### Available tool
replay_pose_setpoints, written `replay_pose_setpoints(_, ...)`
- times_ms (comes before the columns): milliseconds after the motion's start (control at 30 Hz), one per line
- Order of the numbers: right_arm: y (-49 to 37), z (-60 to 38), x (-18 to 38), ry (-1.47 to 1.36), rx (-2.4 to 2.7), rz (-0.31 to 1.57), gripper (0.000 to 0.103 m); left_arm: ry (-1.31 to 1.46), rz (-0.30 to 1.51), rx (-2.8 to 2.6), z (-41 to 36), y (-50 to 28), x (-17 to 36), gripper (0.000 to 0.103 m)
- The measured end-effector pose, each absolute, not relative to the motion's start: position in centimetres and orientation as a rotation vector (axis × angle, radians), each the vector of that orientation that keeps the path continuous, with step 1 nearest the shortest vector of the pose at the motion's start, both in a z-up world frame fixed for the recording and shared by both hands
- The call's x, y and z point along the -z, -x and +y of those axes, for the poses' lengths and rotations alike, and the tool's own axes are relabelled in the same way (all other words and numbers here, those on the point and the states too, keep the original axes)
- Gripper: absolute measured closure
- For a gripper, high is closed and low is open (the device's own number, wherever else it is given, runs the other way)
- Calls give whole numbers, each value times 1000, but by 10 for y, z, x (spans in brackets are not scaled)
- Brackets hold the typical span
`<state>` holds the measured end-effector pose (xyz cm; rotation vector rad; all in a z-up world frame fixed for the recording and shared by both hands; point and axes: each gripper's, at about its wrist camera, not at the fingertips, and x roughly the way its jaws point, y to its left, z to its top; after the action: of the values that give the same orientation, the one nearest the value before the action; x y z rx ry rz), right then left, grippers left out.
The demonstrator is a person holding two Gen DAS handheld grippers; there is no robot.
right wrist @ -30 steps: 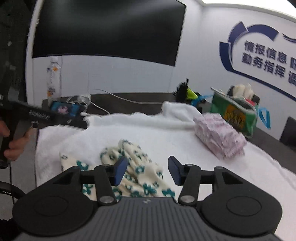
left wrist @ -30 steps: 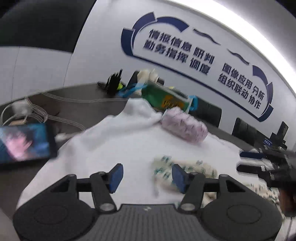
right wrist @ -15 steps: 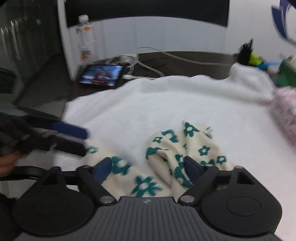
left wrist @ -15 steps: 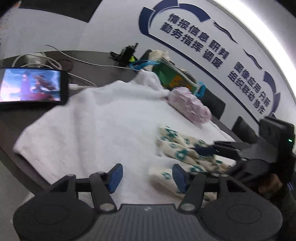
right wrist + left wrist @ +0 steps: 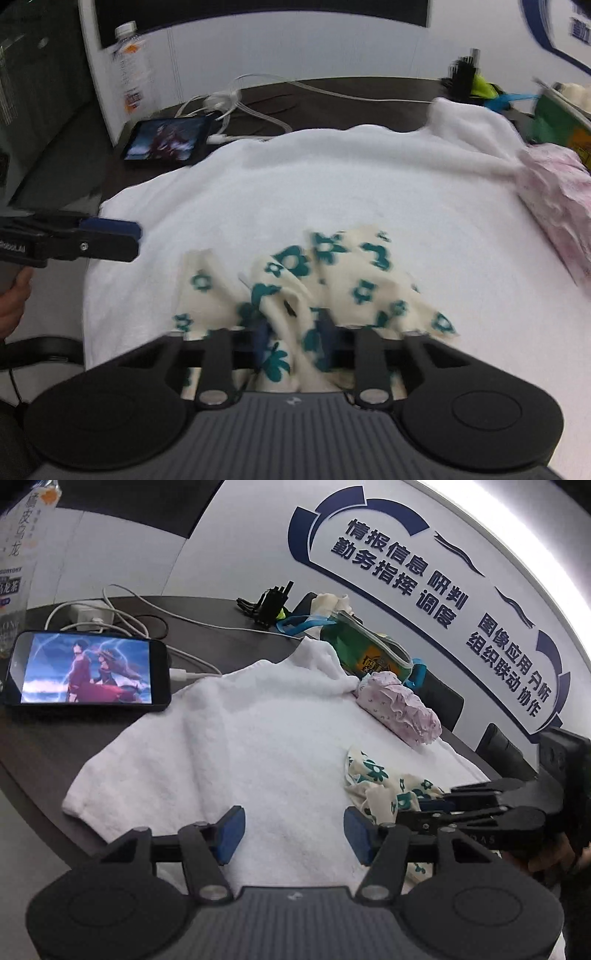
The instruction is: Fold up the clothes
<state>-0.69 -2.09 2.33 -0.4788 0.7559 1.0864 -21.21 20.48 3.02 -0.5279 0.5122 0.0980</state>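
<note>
A white wall (image 5: 240,554) bearing dark blue Chinese lettering (image 5: 424,576) and a large black screen (image 5: 258,11) rises behind the dark brown table (image 5: 44,738), black chairs (image 5: 498,746) alongside, bright ceiling light strip (image 5: 535,535) above.

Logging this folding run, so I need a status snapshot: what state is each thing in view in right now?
Floral garment: crumpled, unfolded, lying on the towel.
White towel: spread over the table.
Pink garment: rolled into a bundle at the towel's far edge.
Phone: screen on, playing video, cable plugged in.
Left gripper: open, nothing between its fingers.
Right gripper: closing on a fold of the floral garment.
</note>
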Motion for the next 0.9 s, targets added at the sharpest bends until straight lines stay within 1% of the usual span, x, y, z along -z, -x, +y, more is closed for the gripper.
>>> replay_pose_setpoints(33,14,-24,-24,474,-1066,724,88,519,511,-99,203,211,-31,45)
replay_pose_setpoints(133,30,-44,-37,363,-1016,627,89,494,508,-89,195,206,-35,45)
replay_pose_setpoints(267,48,-113,-55,69,-901,494,89,443,491,-7,175,191,-44,45)
replay_pose_setpoints(400,83,-218,-51,-300,-736,294,89,352,477,118,138,167,-53,45)
replay_pose_setpoints(467,100,-257,-37,-382,-617,295,89,314,482,183,118,154,-56,45)
replay_pose_setpoints(567,118,-290,-14,-435,-425,378,86,237,500,290,83,135,-57,44)
replay_pose_setpoints(600,123,-298,-8,-449,-367,406,75,203,511,324,72,129,-57,44)
replay_pose_setpoints(633,129,-306,-1,-463,-308,435,71,169,521,357,62,124,-59,44)
replay_pose_setpoints(667,134,-314,5,-477,-250,463,70,136,528,382,57,118,-63,44)
replay_pose_setpoints(700,144,-323,2,-479,-213,434,64,103,535,407,51,113,-68,44)
replay_pose_setpoints(733,153,-332,-3,-473,-182,400,51,68,538,430,46,107,-74,44)
replay_pose_setpoints(767,162,-341,-8,-464,-150,369,47,27,533,443,41,99,-84,42)
replay_pose_setpoints(800,166,-351,-12,-469,-126,368,46,-16,528,459,36,90,-94,33)
replay_pose_setpoints(867,171,-371,-16,-501,-101,404,46,-123,513,521,19,63,-110,23)
replay_pose_setpoints(900,169,-375,-14,-536,-104,442,46,-179,508,571,8,49,-115,21)
